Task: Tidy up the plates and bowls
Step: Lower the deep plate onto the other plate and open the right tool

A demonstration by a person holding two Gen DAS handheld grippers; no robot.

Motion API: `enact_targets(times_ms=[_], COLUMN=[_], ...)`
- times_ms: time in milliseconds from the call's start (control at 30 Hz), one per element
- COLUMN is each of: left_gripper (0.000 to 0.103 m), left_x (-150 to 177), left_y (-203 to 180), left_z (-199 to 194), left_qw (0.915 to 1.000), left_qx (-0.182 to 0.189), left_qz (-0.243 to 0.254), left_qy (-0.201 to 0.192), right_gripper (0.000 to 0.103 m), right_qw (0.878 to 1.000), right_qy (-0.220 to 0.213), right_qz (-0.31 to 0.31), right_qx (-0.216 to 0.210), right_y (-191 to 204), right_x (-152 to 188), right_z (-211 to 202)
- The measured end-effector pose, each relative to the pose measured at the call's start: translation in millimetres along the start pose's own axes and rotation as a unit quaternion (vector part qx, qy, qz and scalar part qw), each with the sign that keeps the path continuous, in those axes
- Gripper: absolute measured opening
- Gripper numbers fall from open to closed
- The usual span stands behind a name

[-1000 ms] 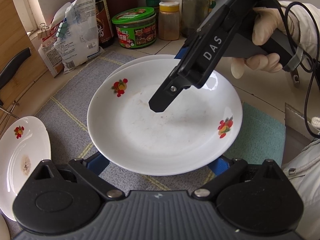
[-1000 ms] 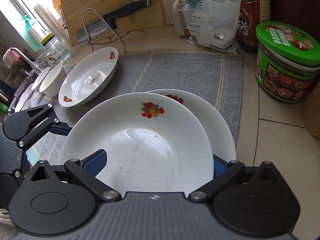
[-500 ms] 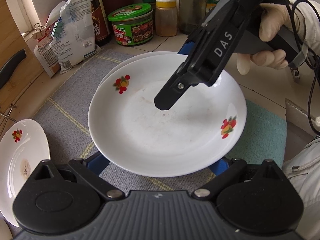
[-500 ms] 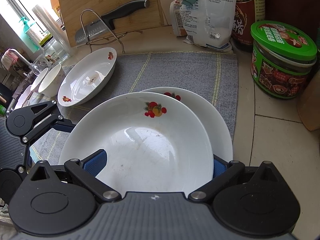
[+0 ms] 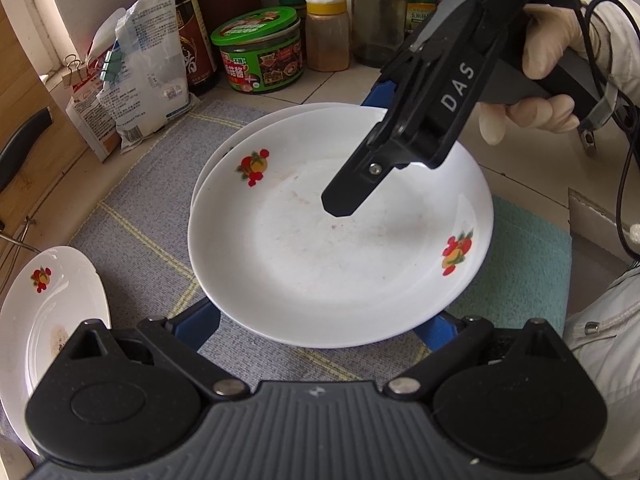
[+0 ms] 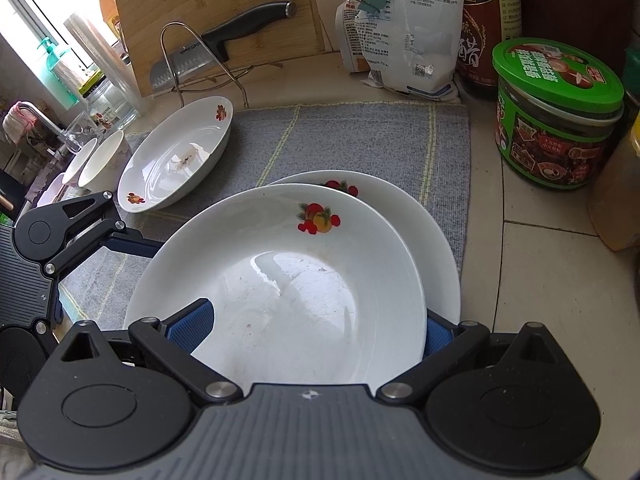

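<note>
Jars (image 5: 259, 54) crowd behind plates (image 5: 340, 232); grey mat (image 6: 352, 140) left free

left wrist view: sits just behind the left claw (image 5: 320, 320), looking forward and steeply down at the table (image 5: 536, 196); very near, the top plate (image 5: 332, 256) fills the middle.
left wrist faces: toward the back wall's jars and the green-lidded jar (image 5: 260, 56); the right claw (image 5: 362, 160) enters from the upper right.
right wrist view: behind the right claw (image 6: 316, 328), tilted down, close over the top plate (image 6: 280, 280).
right wrist faces: toward the cutting board (image 6: 216, 16) and window; the left claw (image 6: 132, 240) shows at the left edge.
shared: both plates of the stack, the grey mat (image 6: 360, 140), the side plate (image 6: 176, 160), the green-lidded jar (image 6: 556, 112), the white bag (image 6: 404, 24).
</note>
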State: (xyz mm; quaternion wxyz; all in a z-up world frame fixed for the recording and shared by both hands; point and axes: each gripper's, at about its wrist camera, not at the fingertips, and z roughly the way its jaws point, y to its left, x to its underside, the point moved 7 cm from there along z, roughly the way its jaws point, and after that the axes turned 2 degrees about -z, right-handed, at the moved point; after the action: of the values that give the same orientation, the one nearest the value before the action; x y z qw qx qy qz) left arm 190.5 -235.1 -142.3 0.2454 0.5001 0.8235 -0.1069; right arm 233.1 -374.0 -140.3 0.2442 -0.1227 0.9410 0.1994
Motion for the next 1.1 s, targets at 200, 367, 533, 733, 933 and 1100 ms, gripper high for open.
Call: enact_targets(times_ms=[200, 367, 533, 733, 933, 1100], left_gripper=[0.100, 0.100, 0.100, 0.100, 0.100, 0.100], left_x=[-0.4, -0.4, 0.2, 0.9, 0.1, 0.1], left_y=[0.0, 1.3, 2.2, 1.9, 2.5, 2.7], left_z=[-1.7, -2.5, -4.1, -4.2, -3.8, -3.4], left_qw=[1.0000, 1.0000, 1.0000, 1.0000, 1.0000, 1.0000], left_qx=[-0.001, -0.001, -0.001, 0.000, 0.001, 0.001], left_qz=[0.002, 0.002, -0.001, -0.004, -0.003, -0.004], left_qy=[0.000, 0.000, 0.001, 0.001, 0.000, 0.000], right_gripper=[0.103, 0.103, 0.103, 0.103, 0.103, 0.103], right_qw=[1.000, 1.000, 1.000, 1.000, 1.000, 1.000], right_qy=[-0.001, -0.002, -0.003, -0.005, -0.006, -0.008], right_qz=[0.001, 0.003, 0.002, 0.005, 0.006, 0.008], right_qx=[0.000, -0.001, 0.001, 0.002, 0.002, 0.003], right_y=[-0.6, -0.9, -0.8, -1.1, -1.8, -2.1], right_x=[1.8, 2.9, 3.5, 3.8, 3.9, 2.8], right_z=[-1.6, -2.9, -4.9, -5.9, -7.1, -8.1])
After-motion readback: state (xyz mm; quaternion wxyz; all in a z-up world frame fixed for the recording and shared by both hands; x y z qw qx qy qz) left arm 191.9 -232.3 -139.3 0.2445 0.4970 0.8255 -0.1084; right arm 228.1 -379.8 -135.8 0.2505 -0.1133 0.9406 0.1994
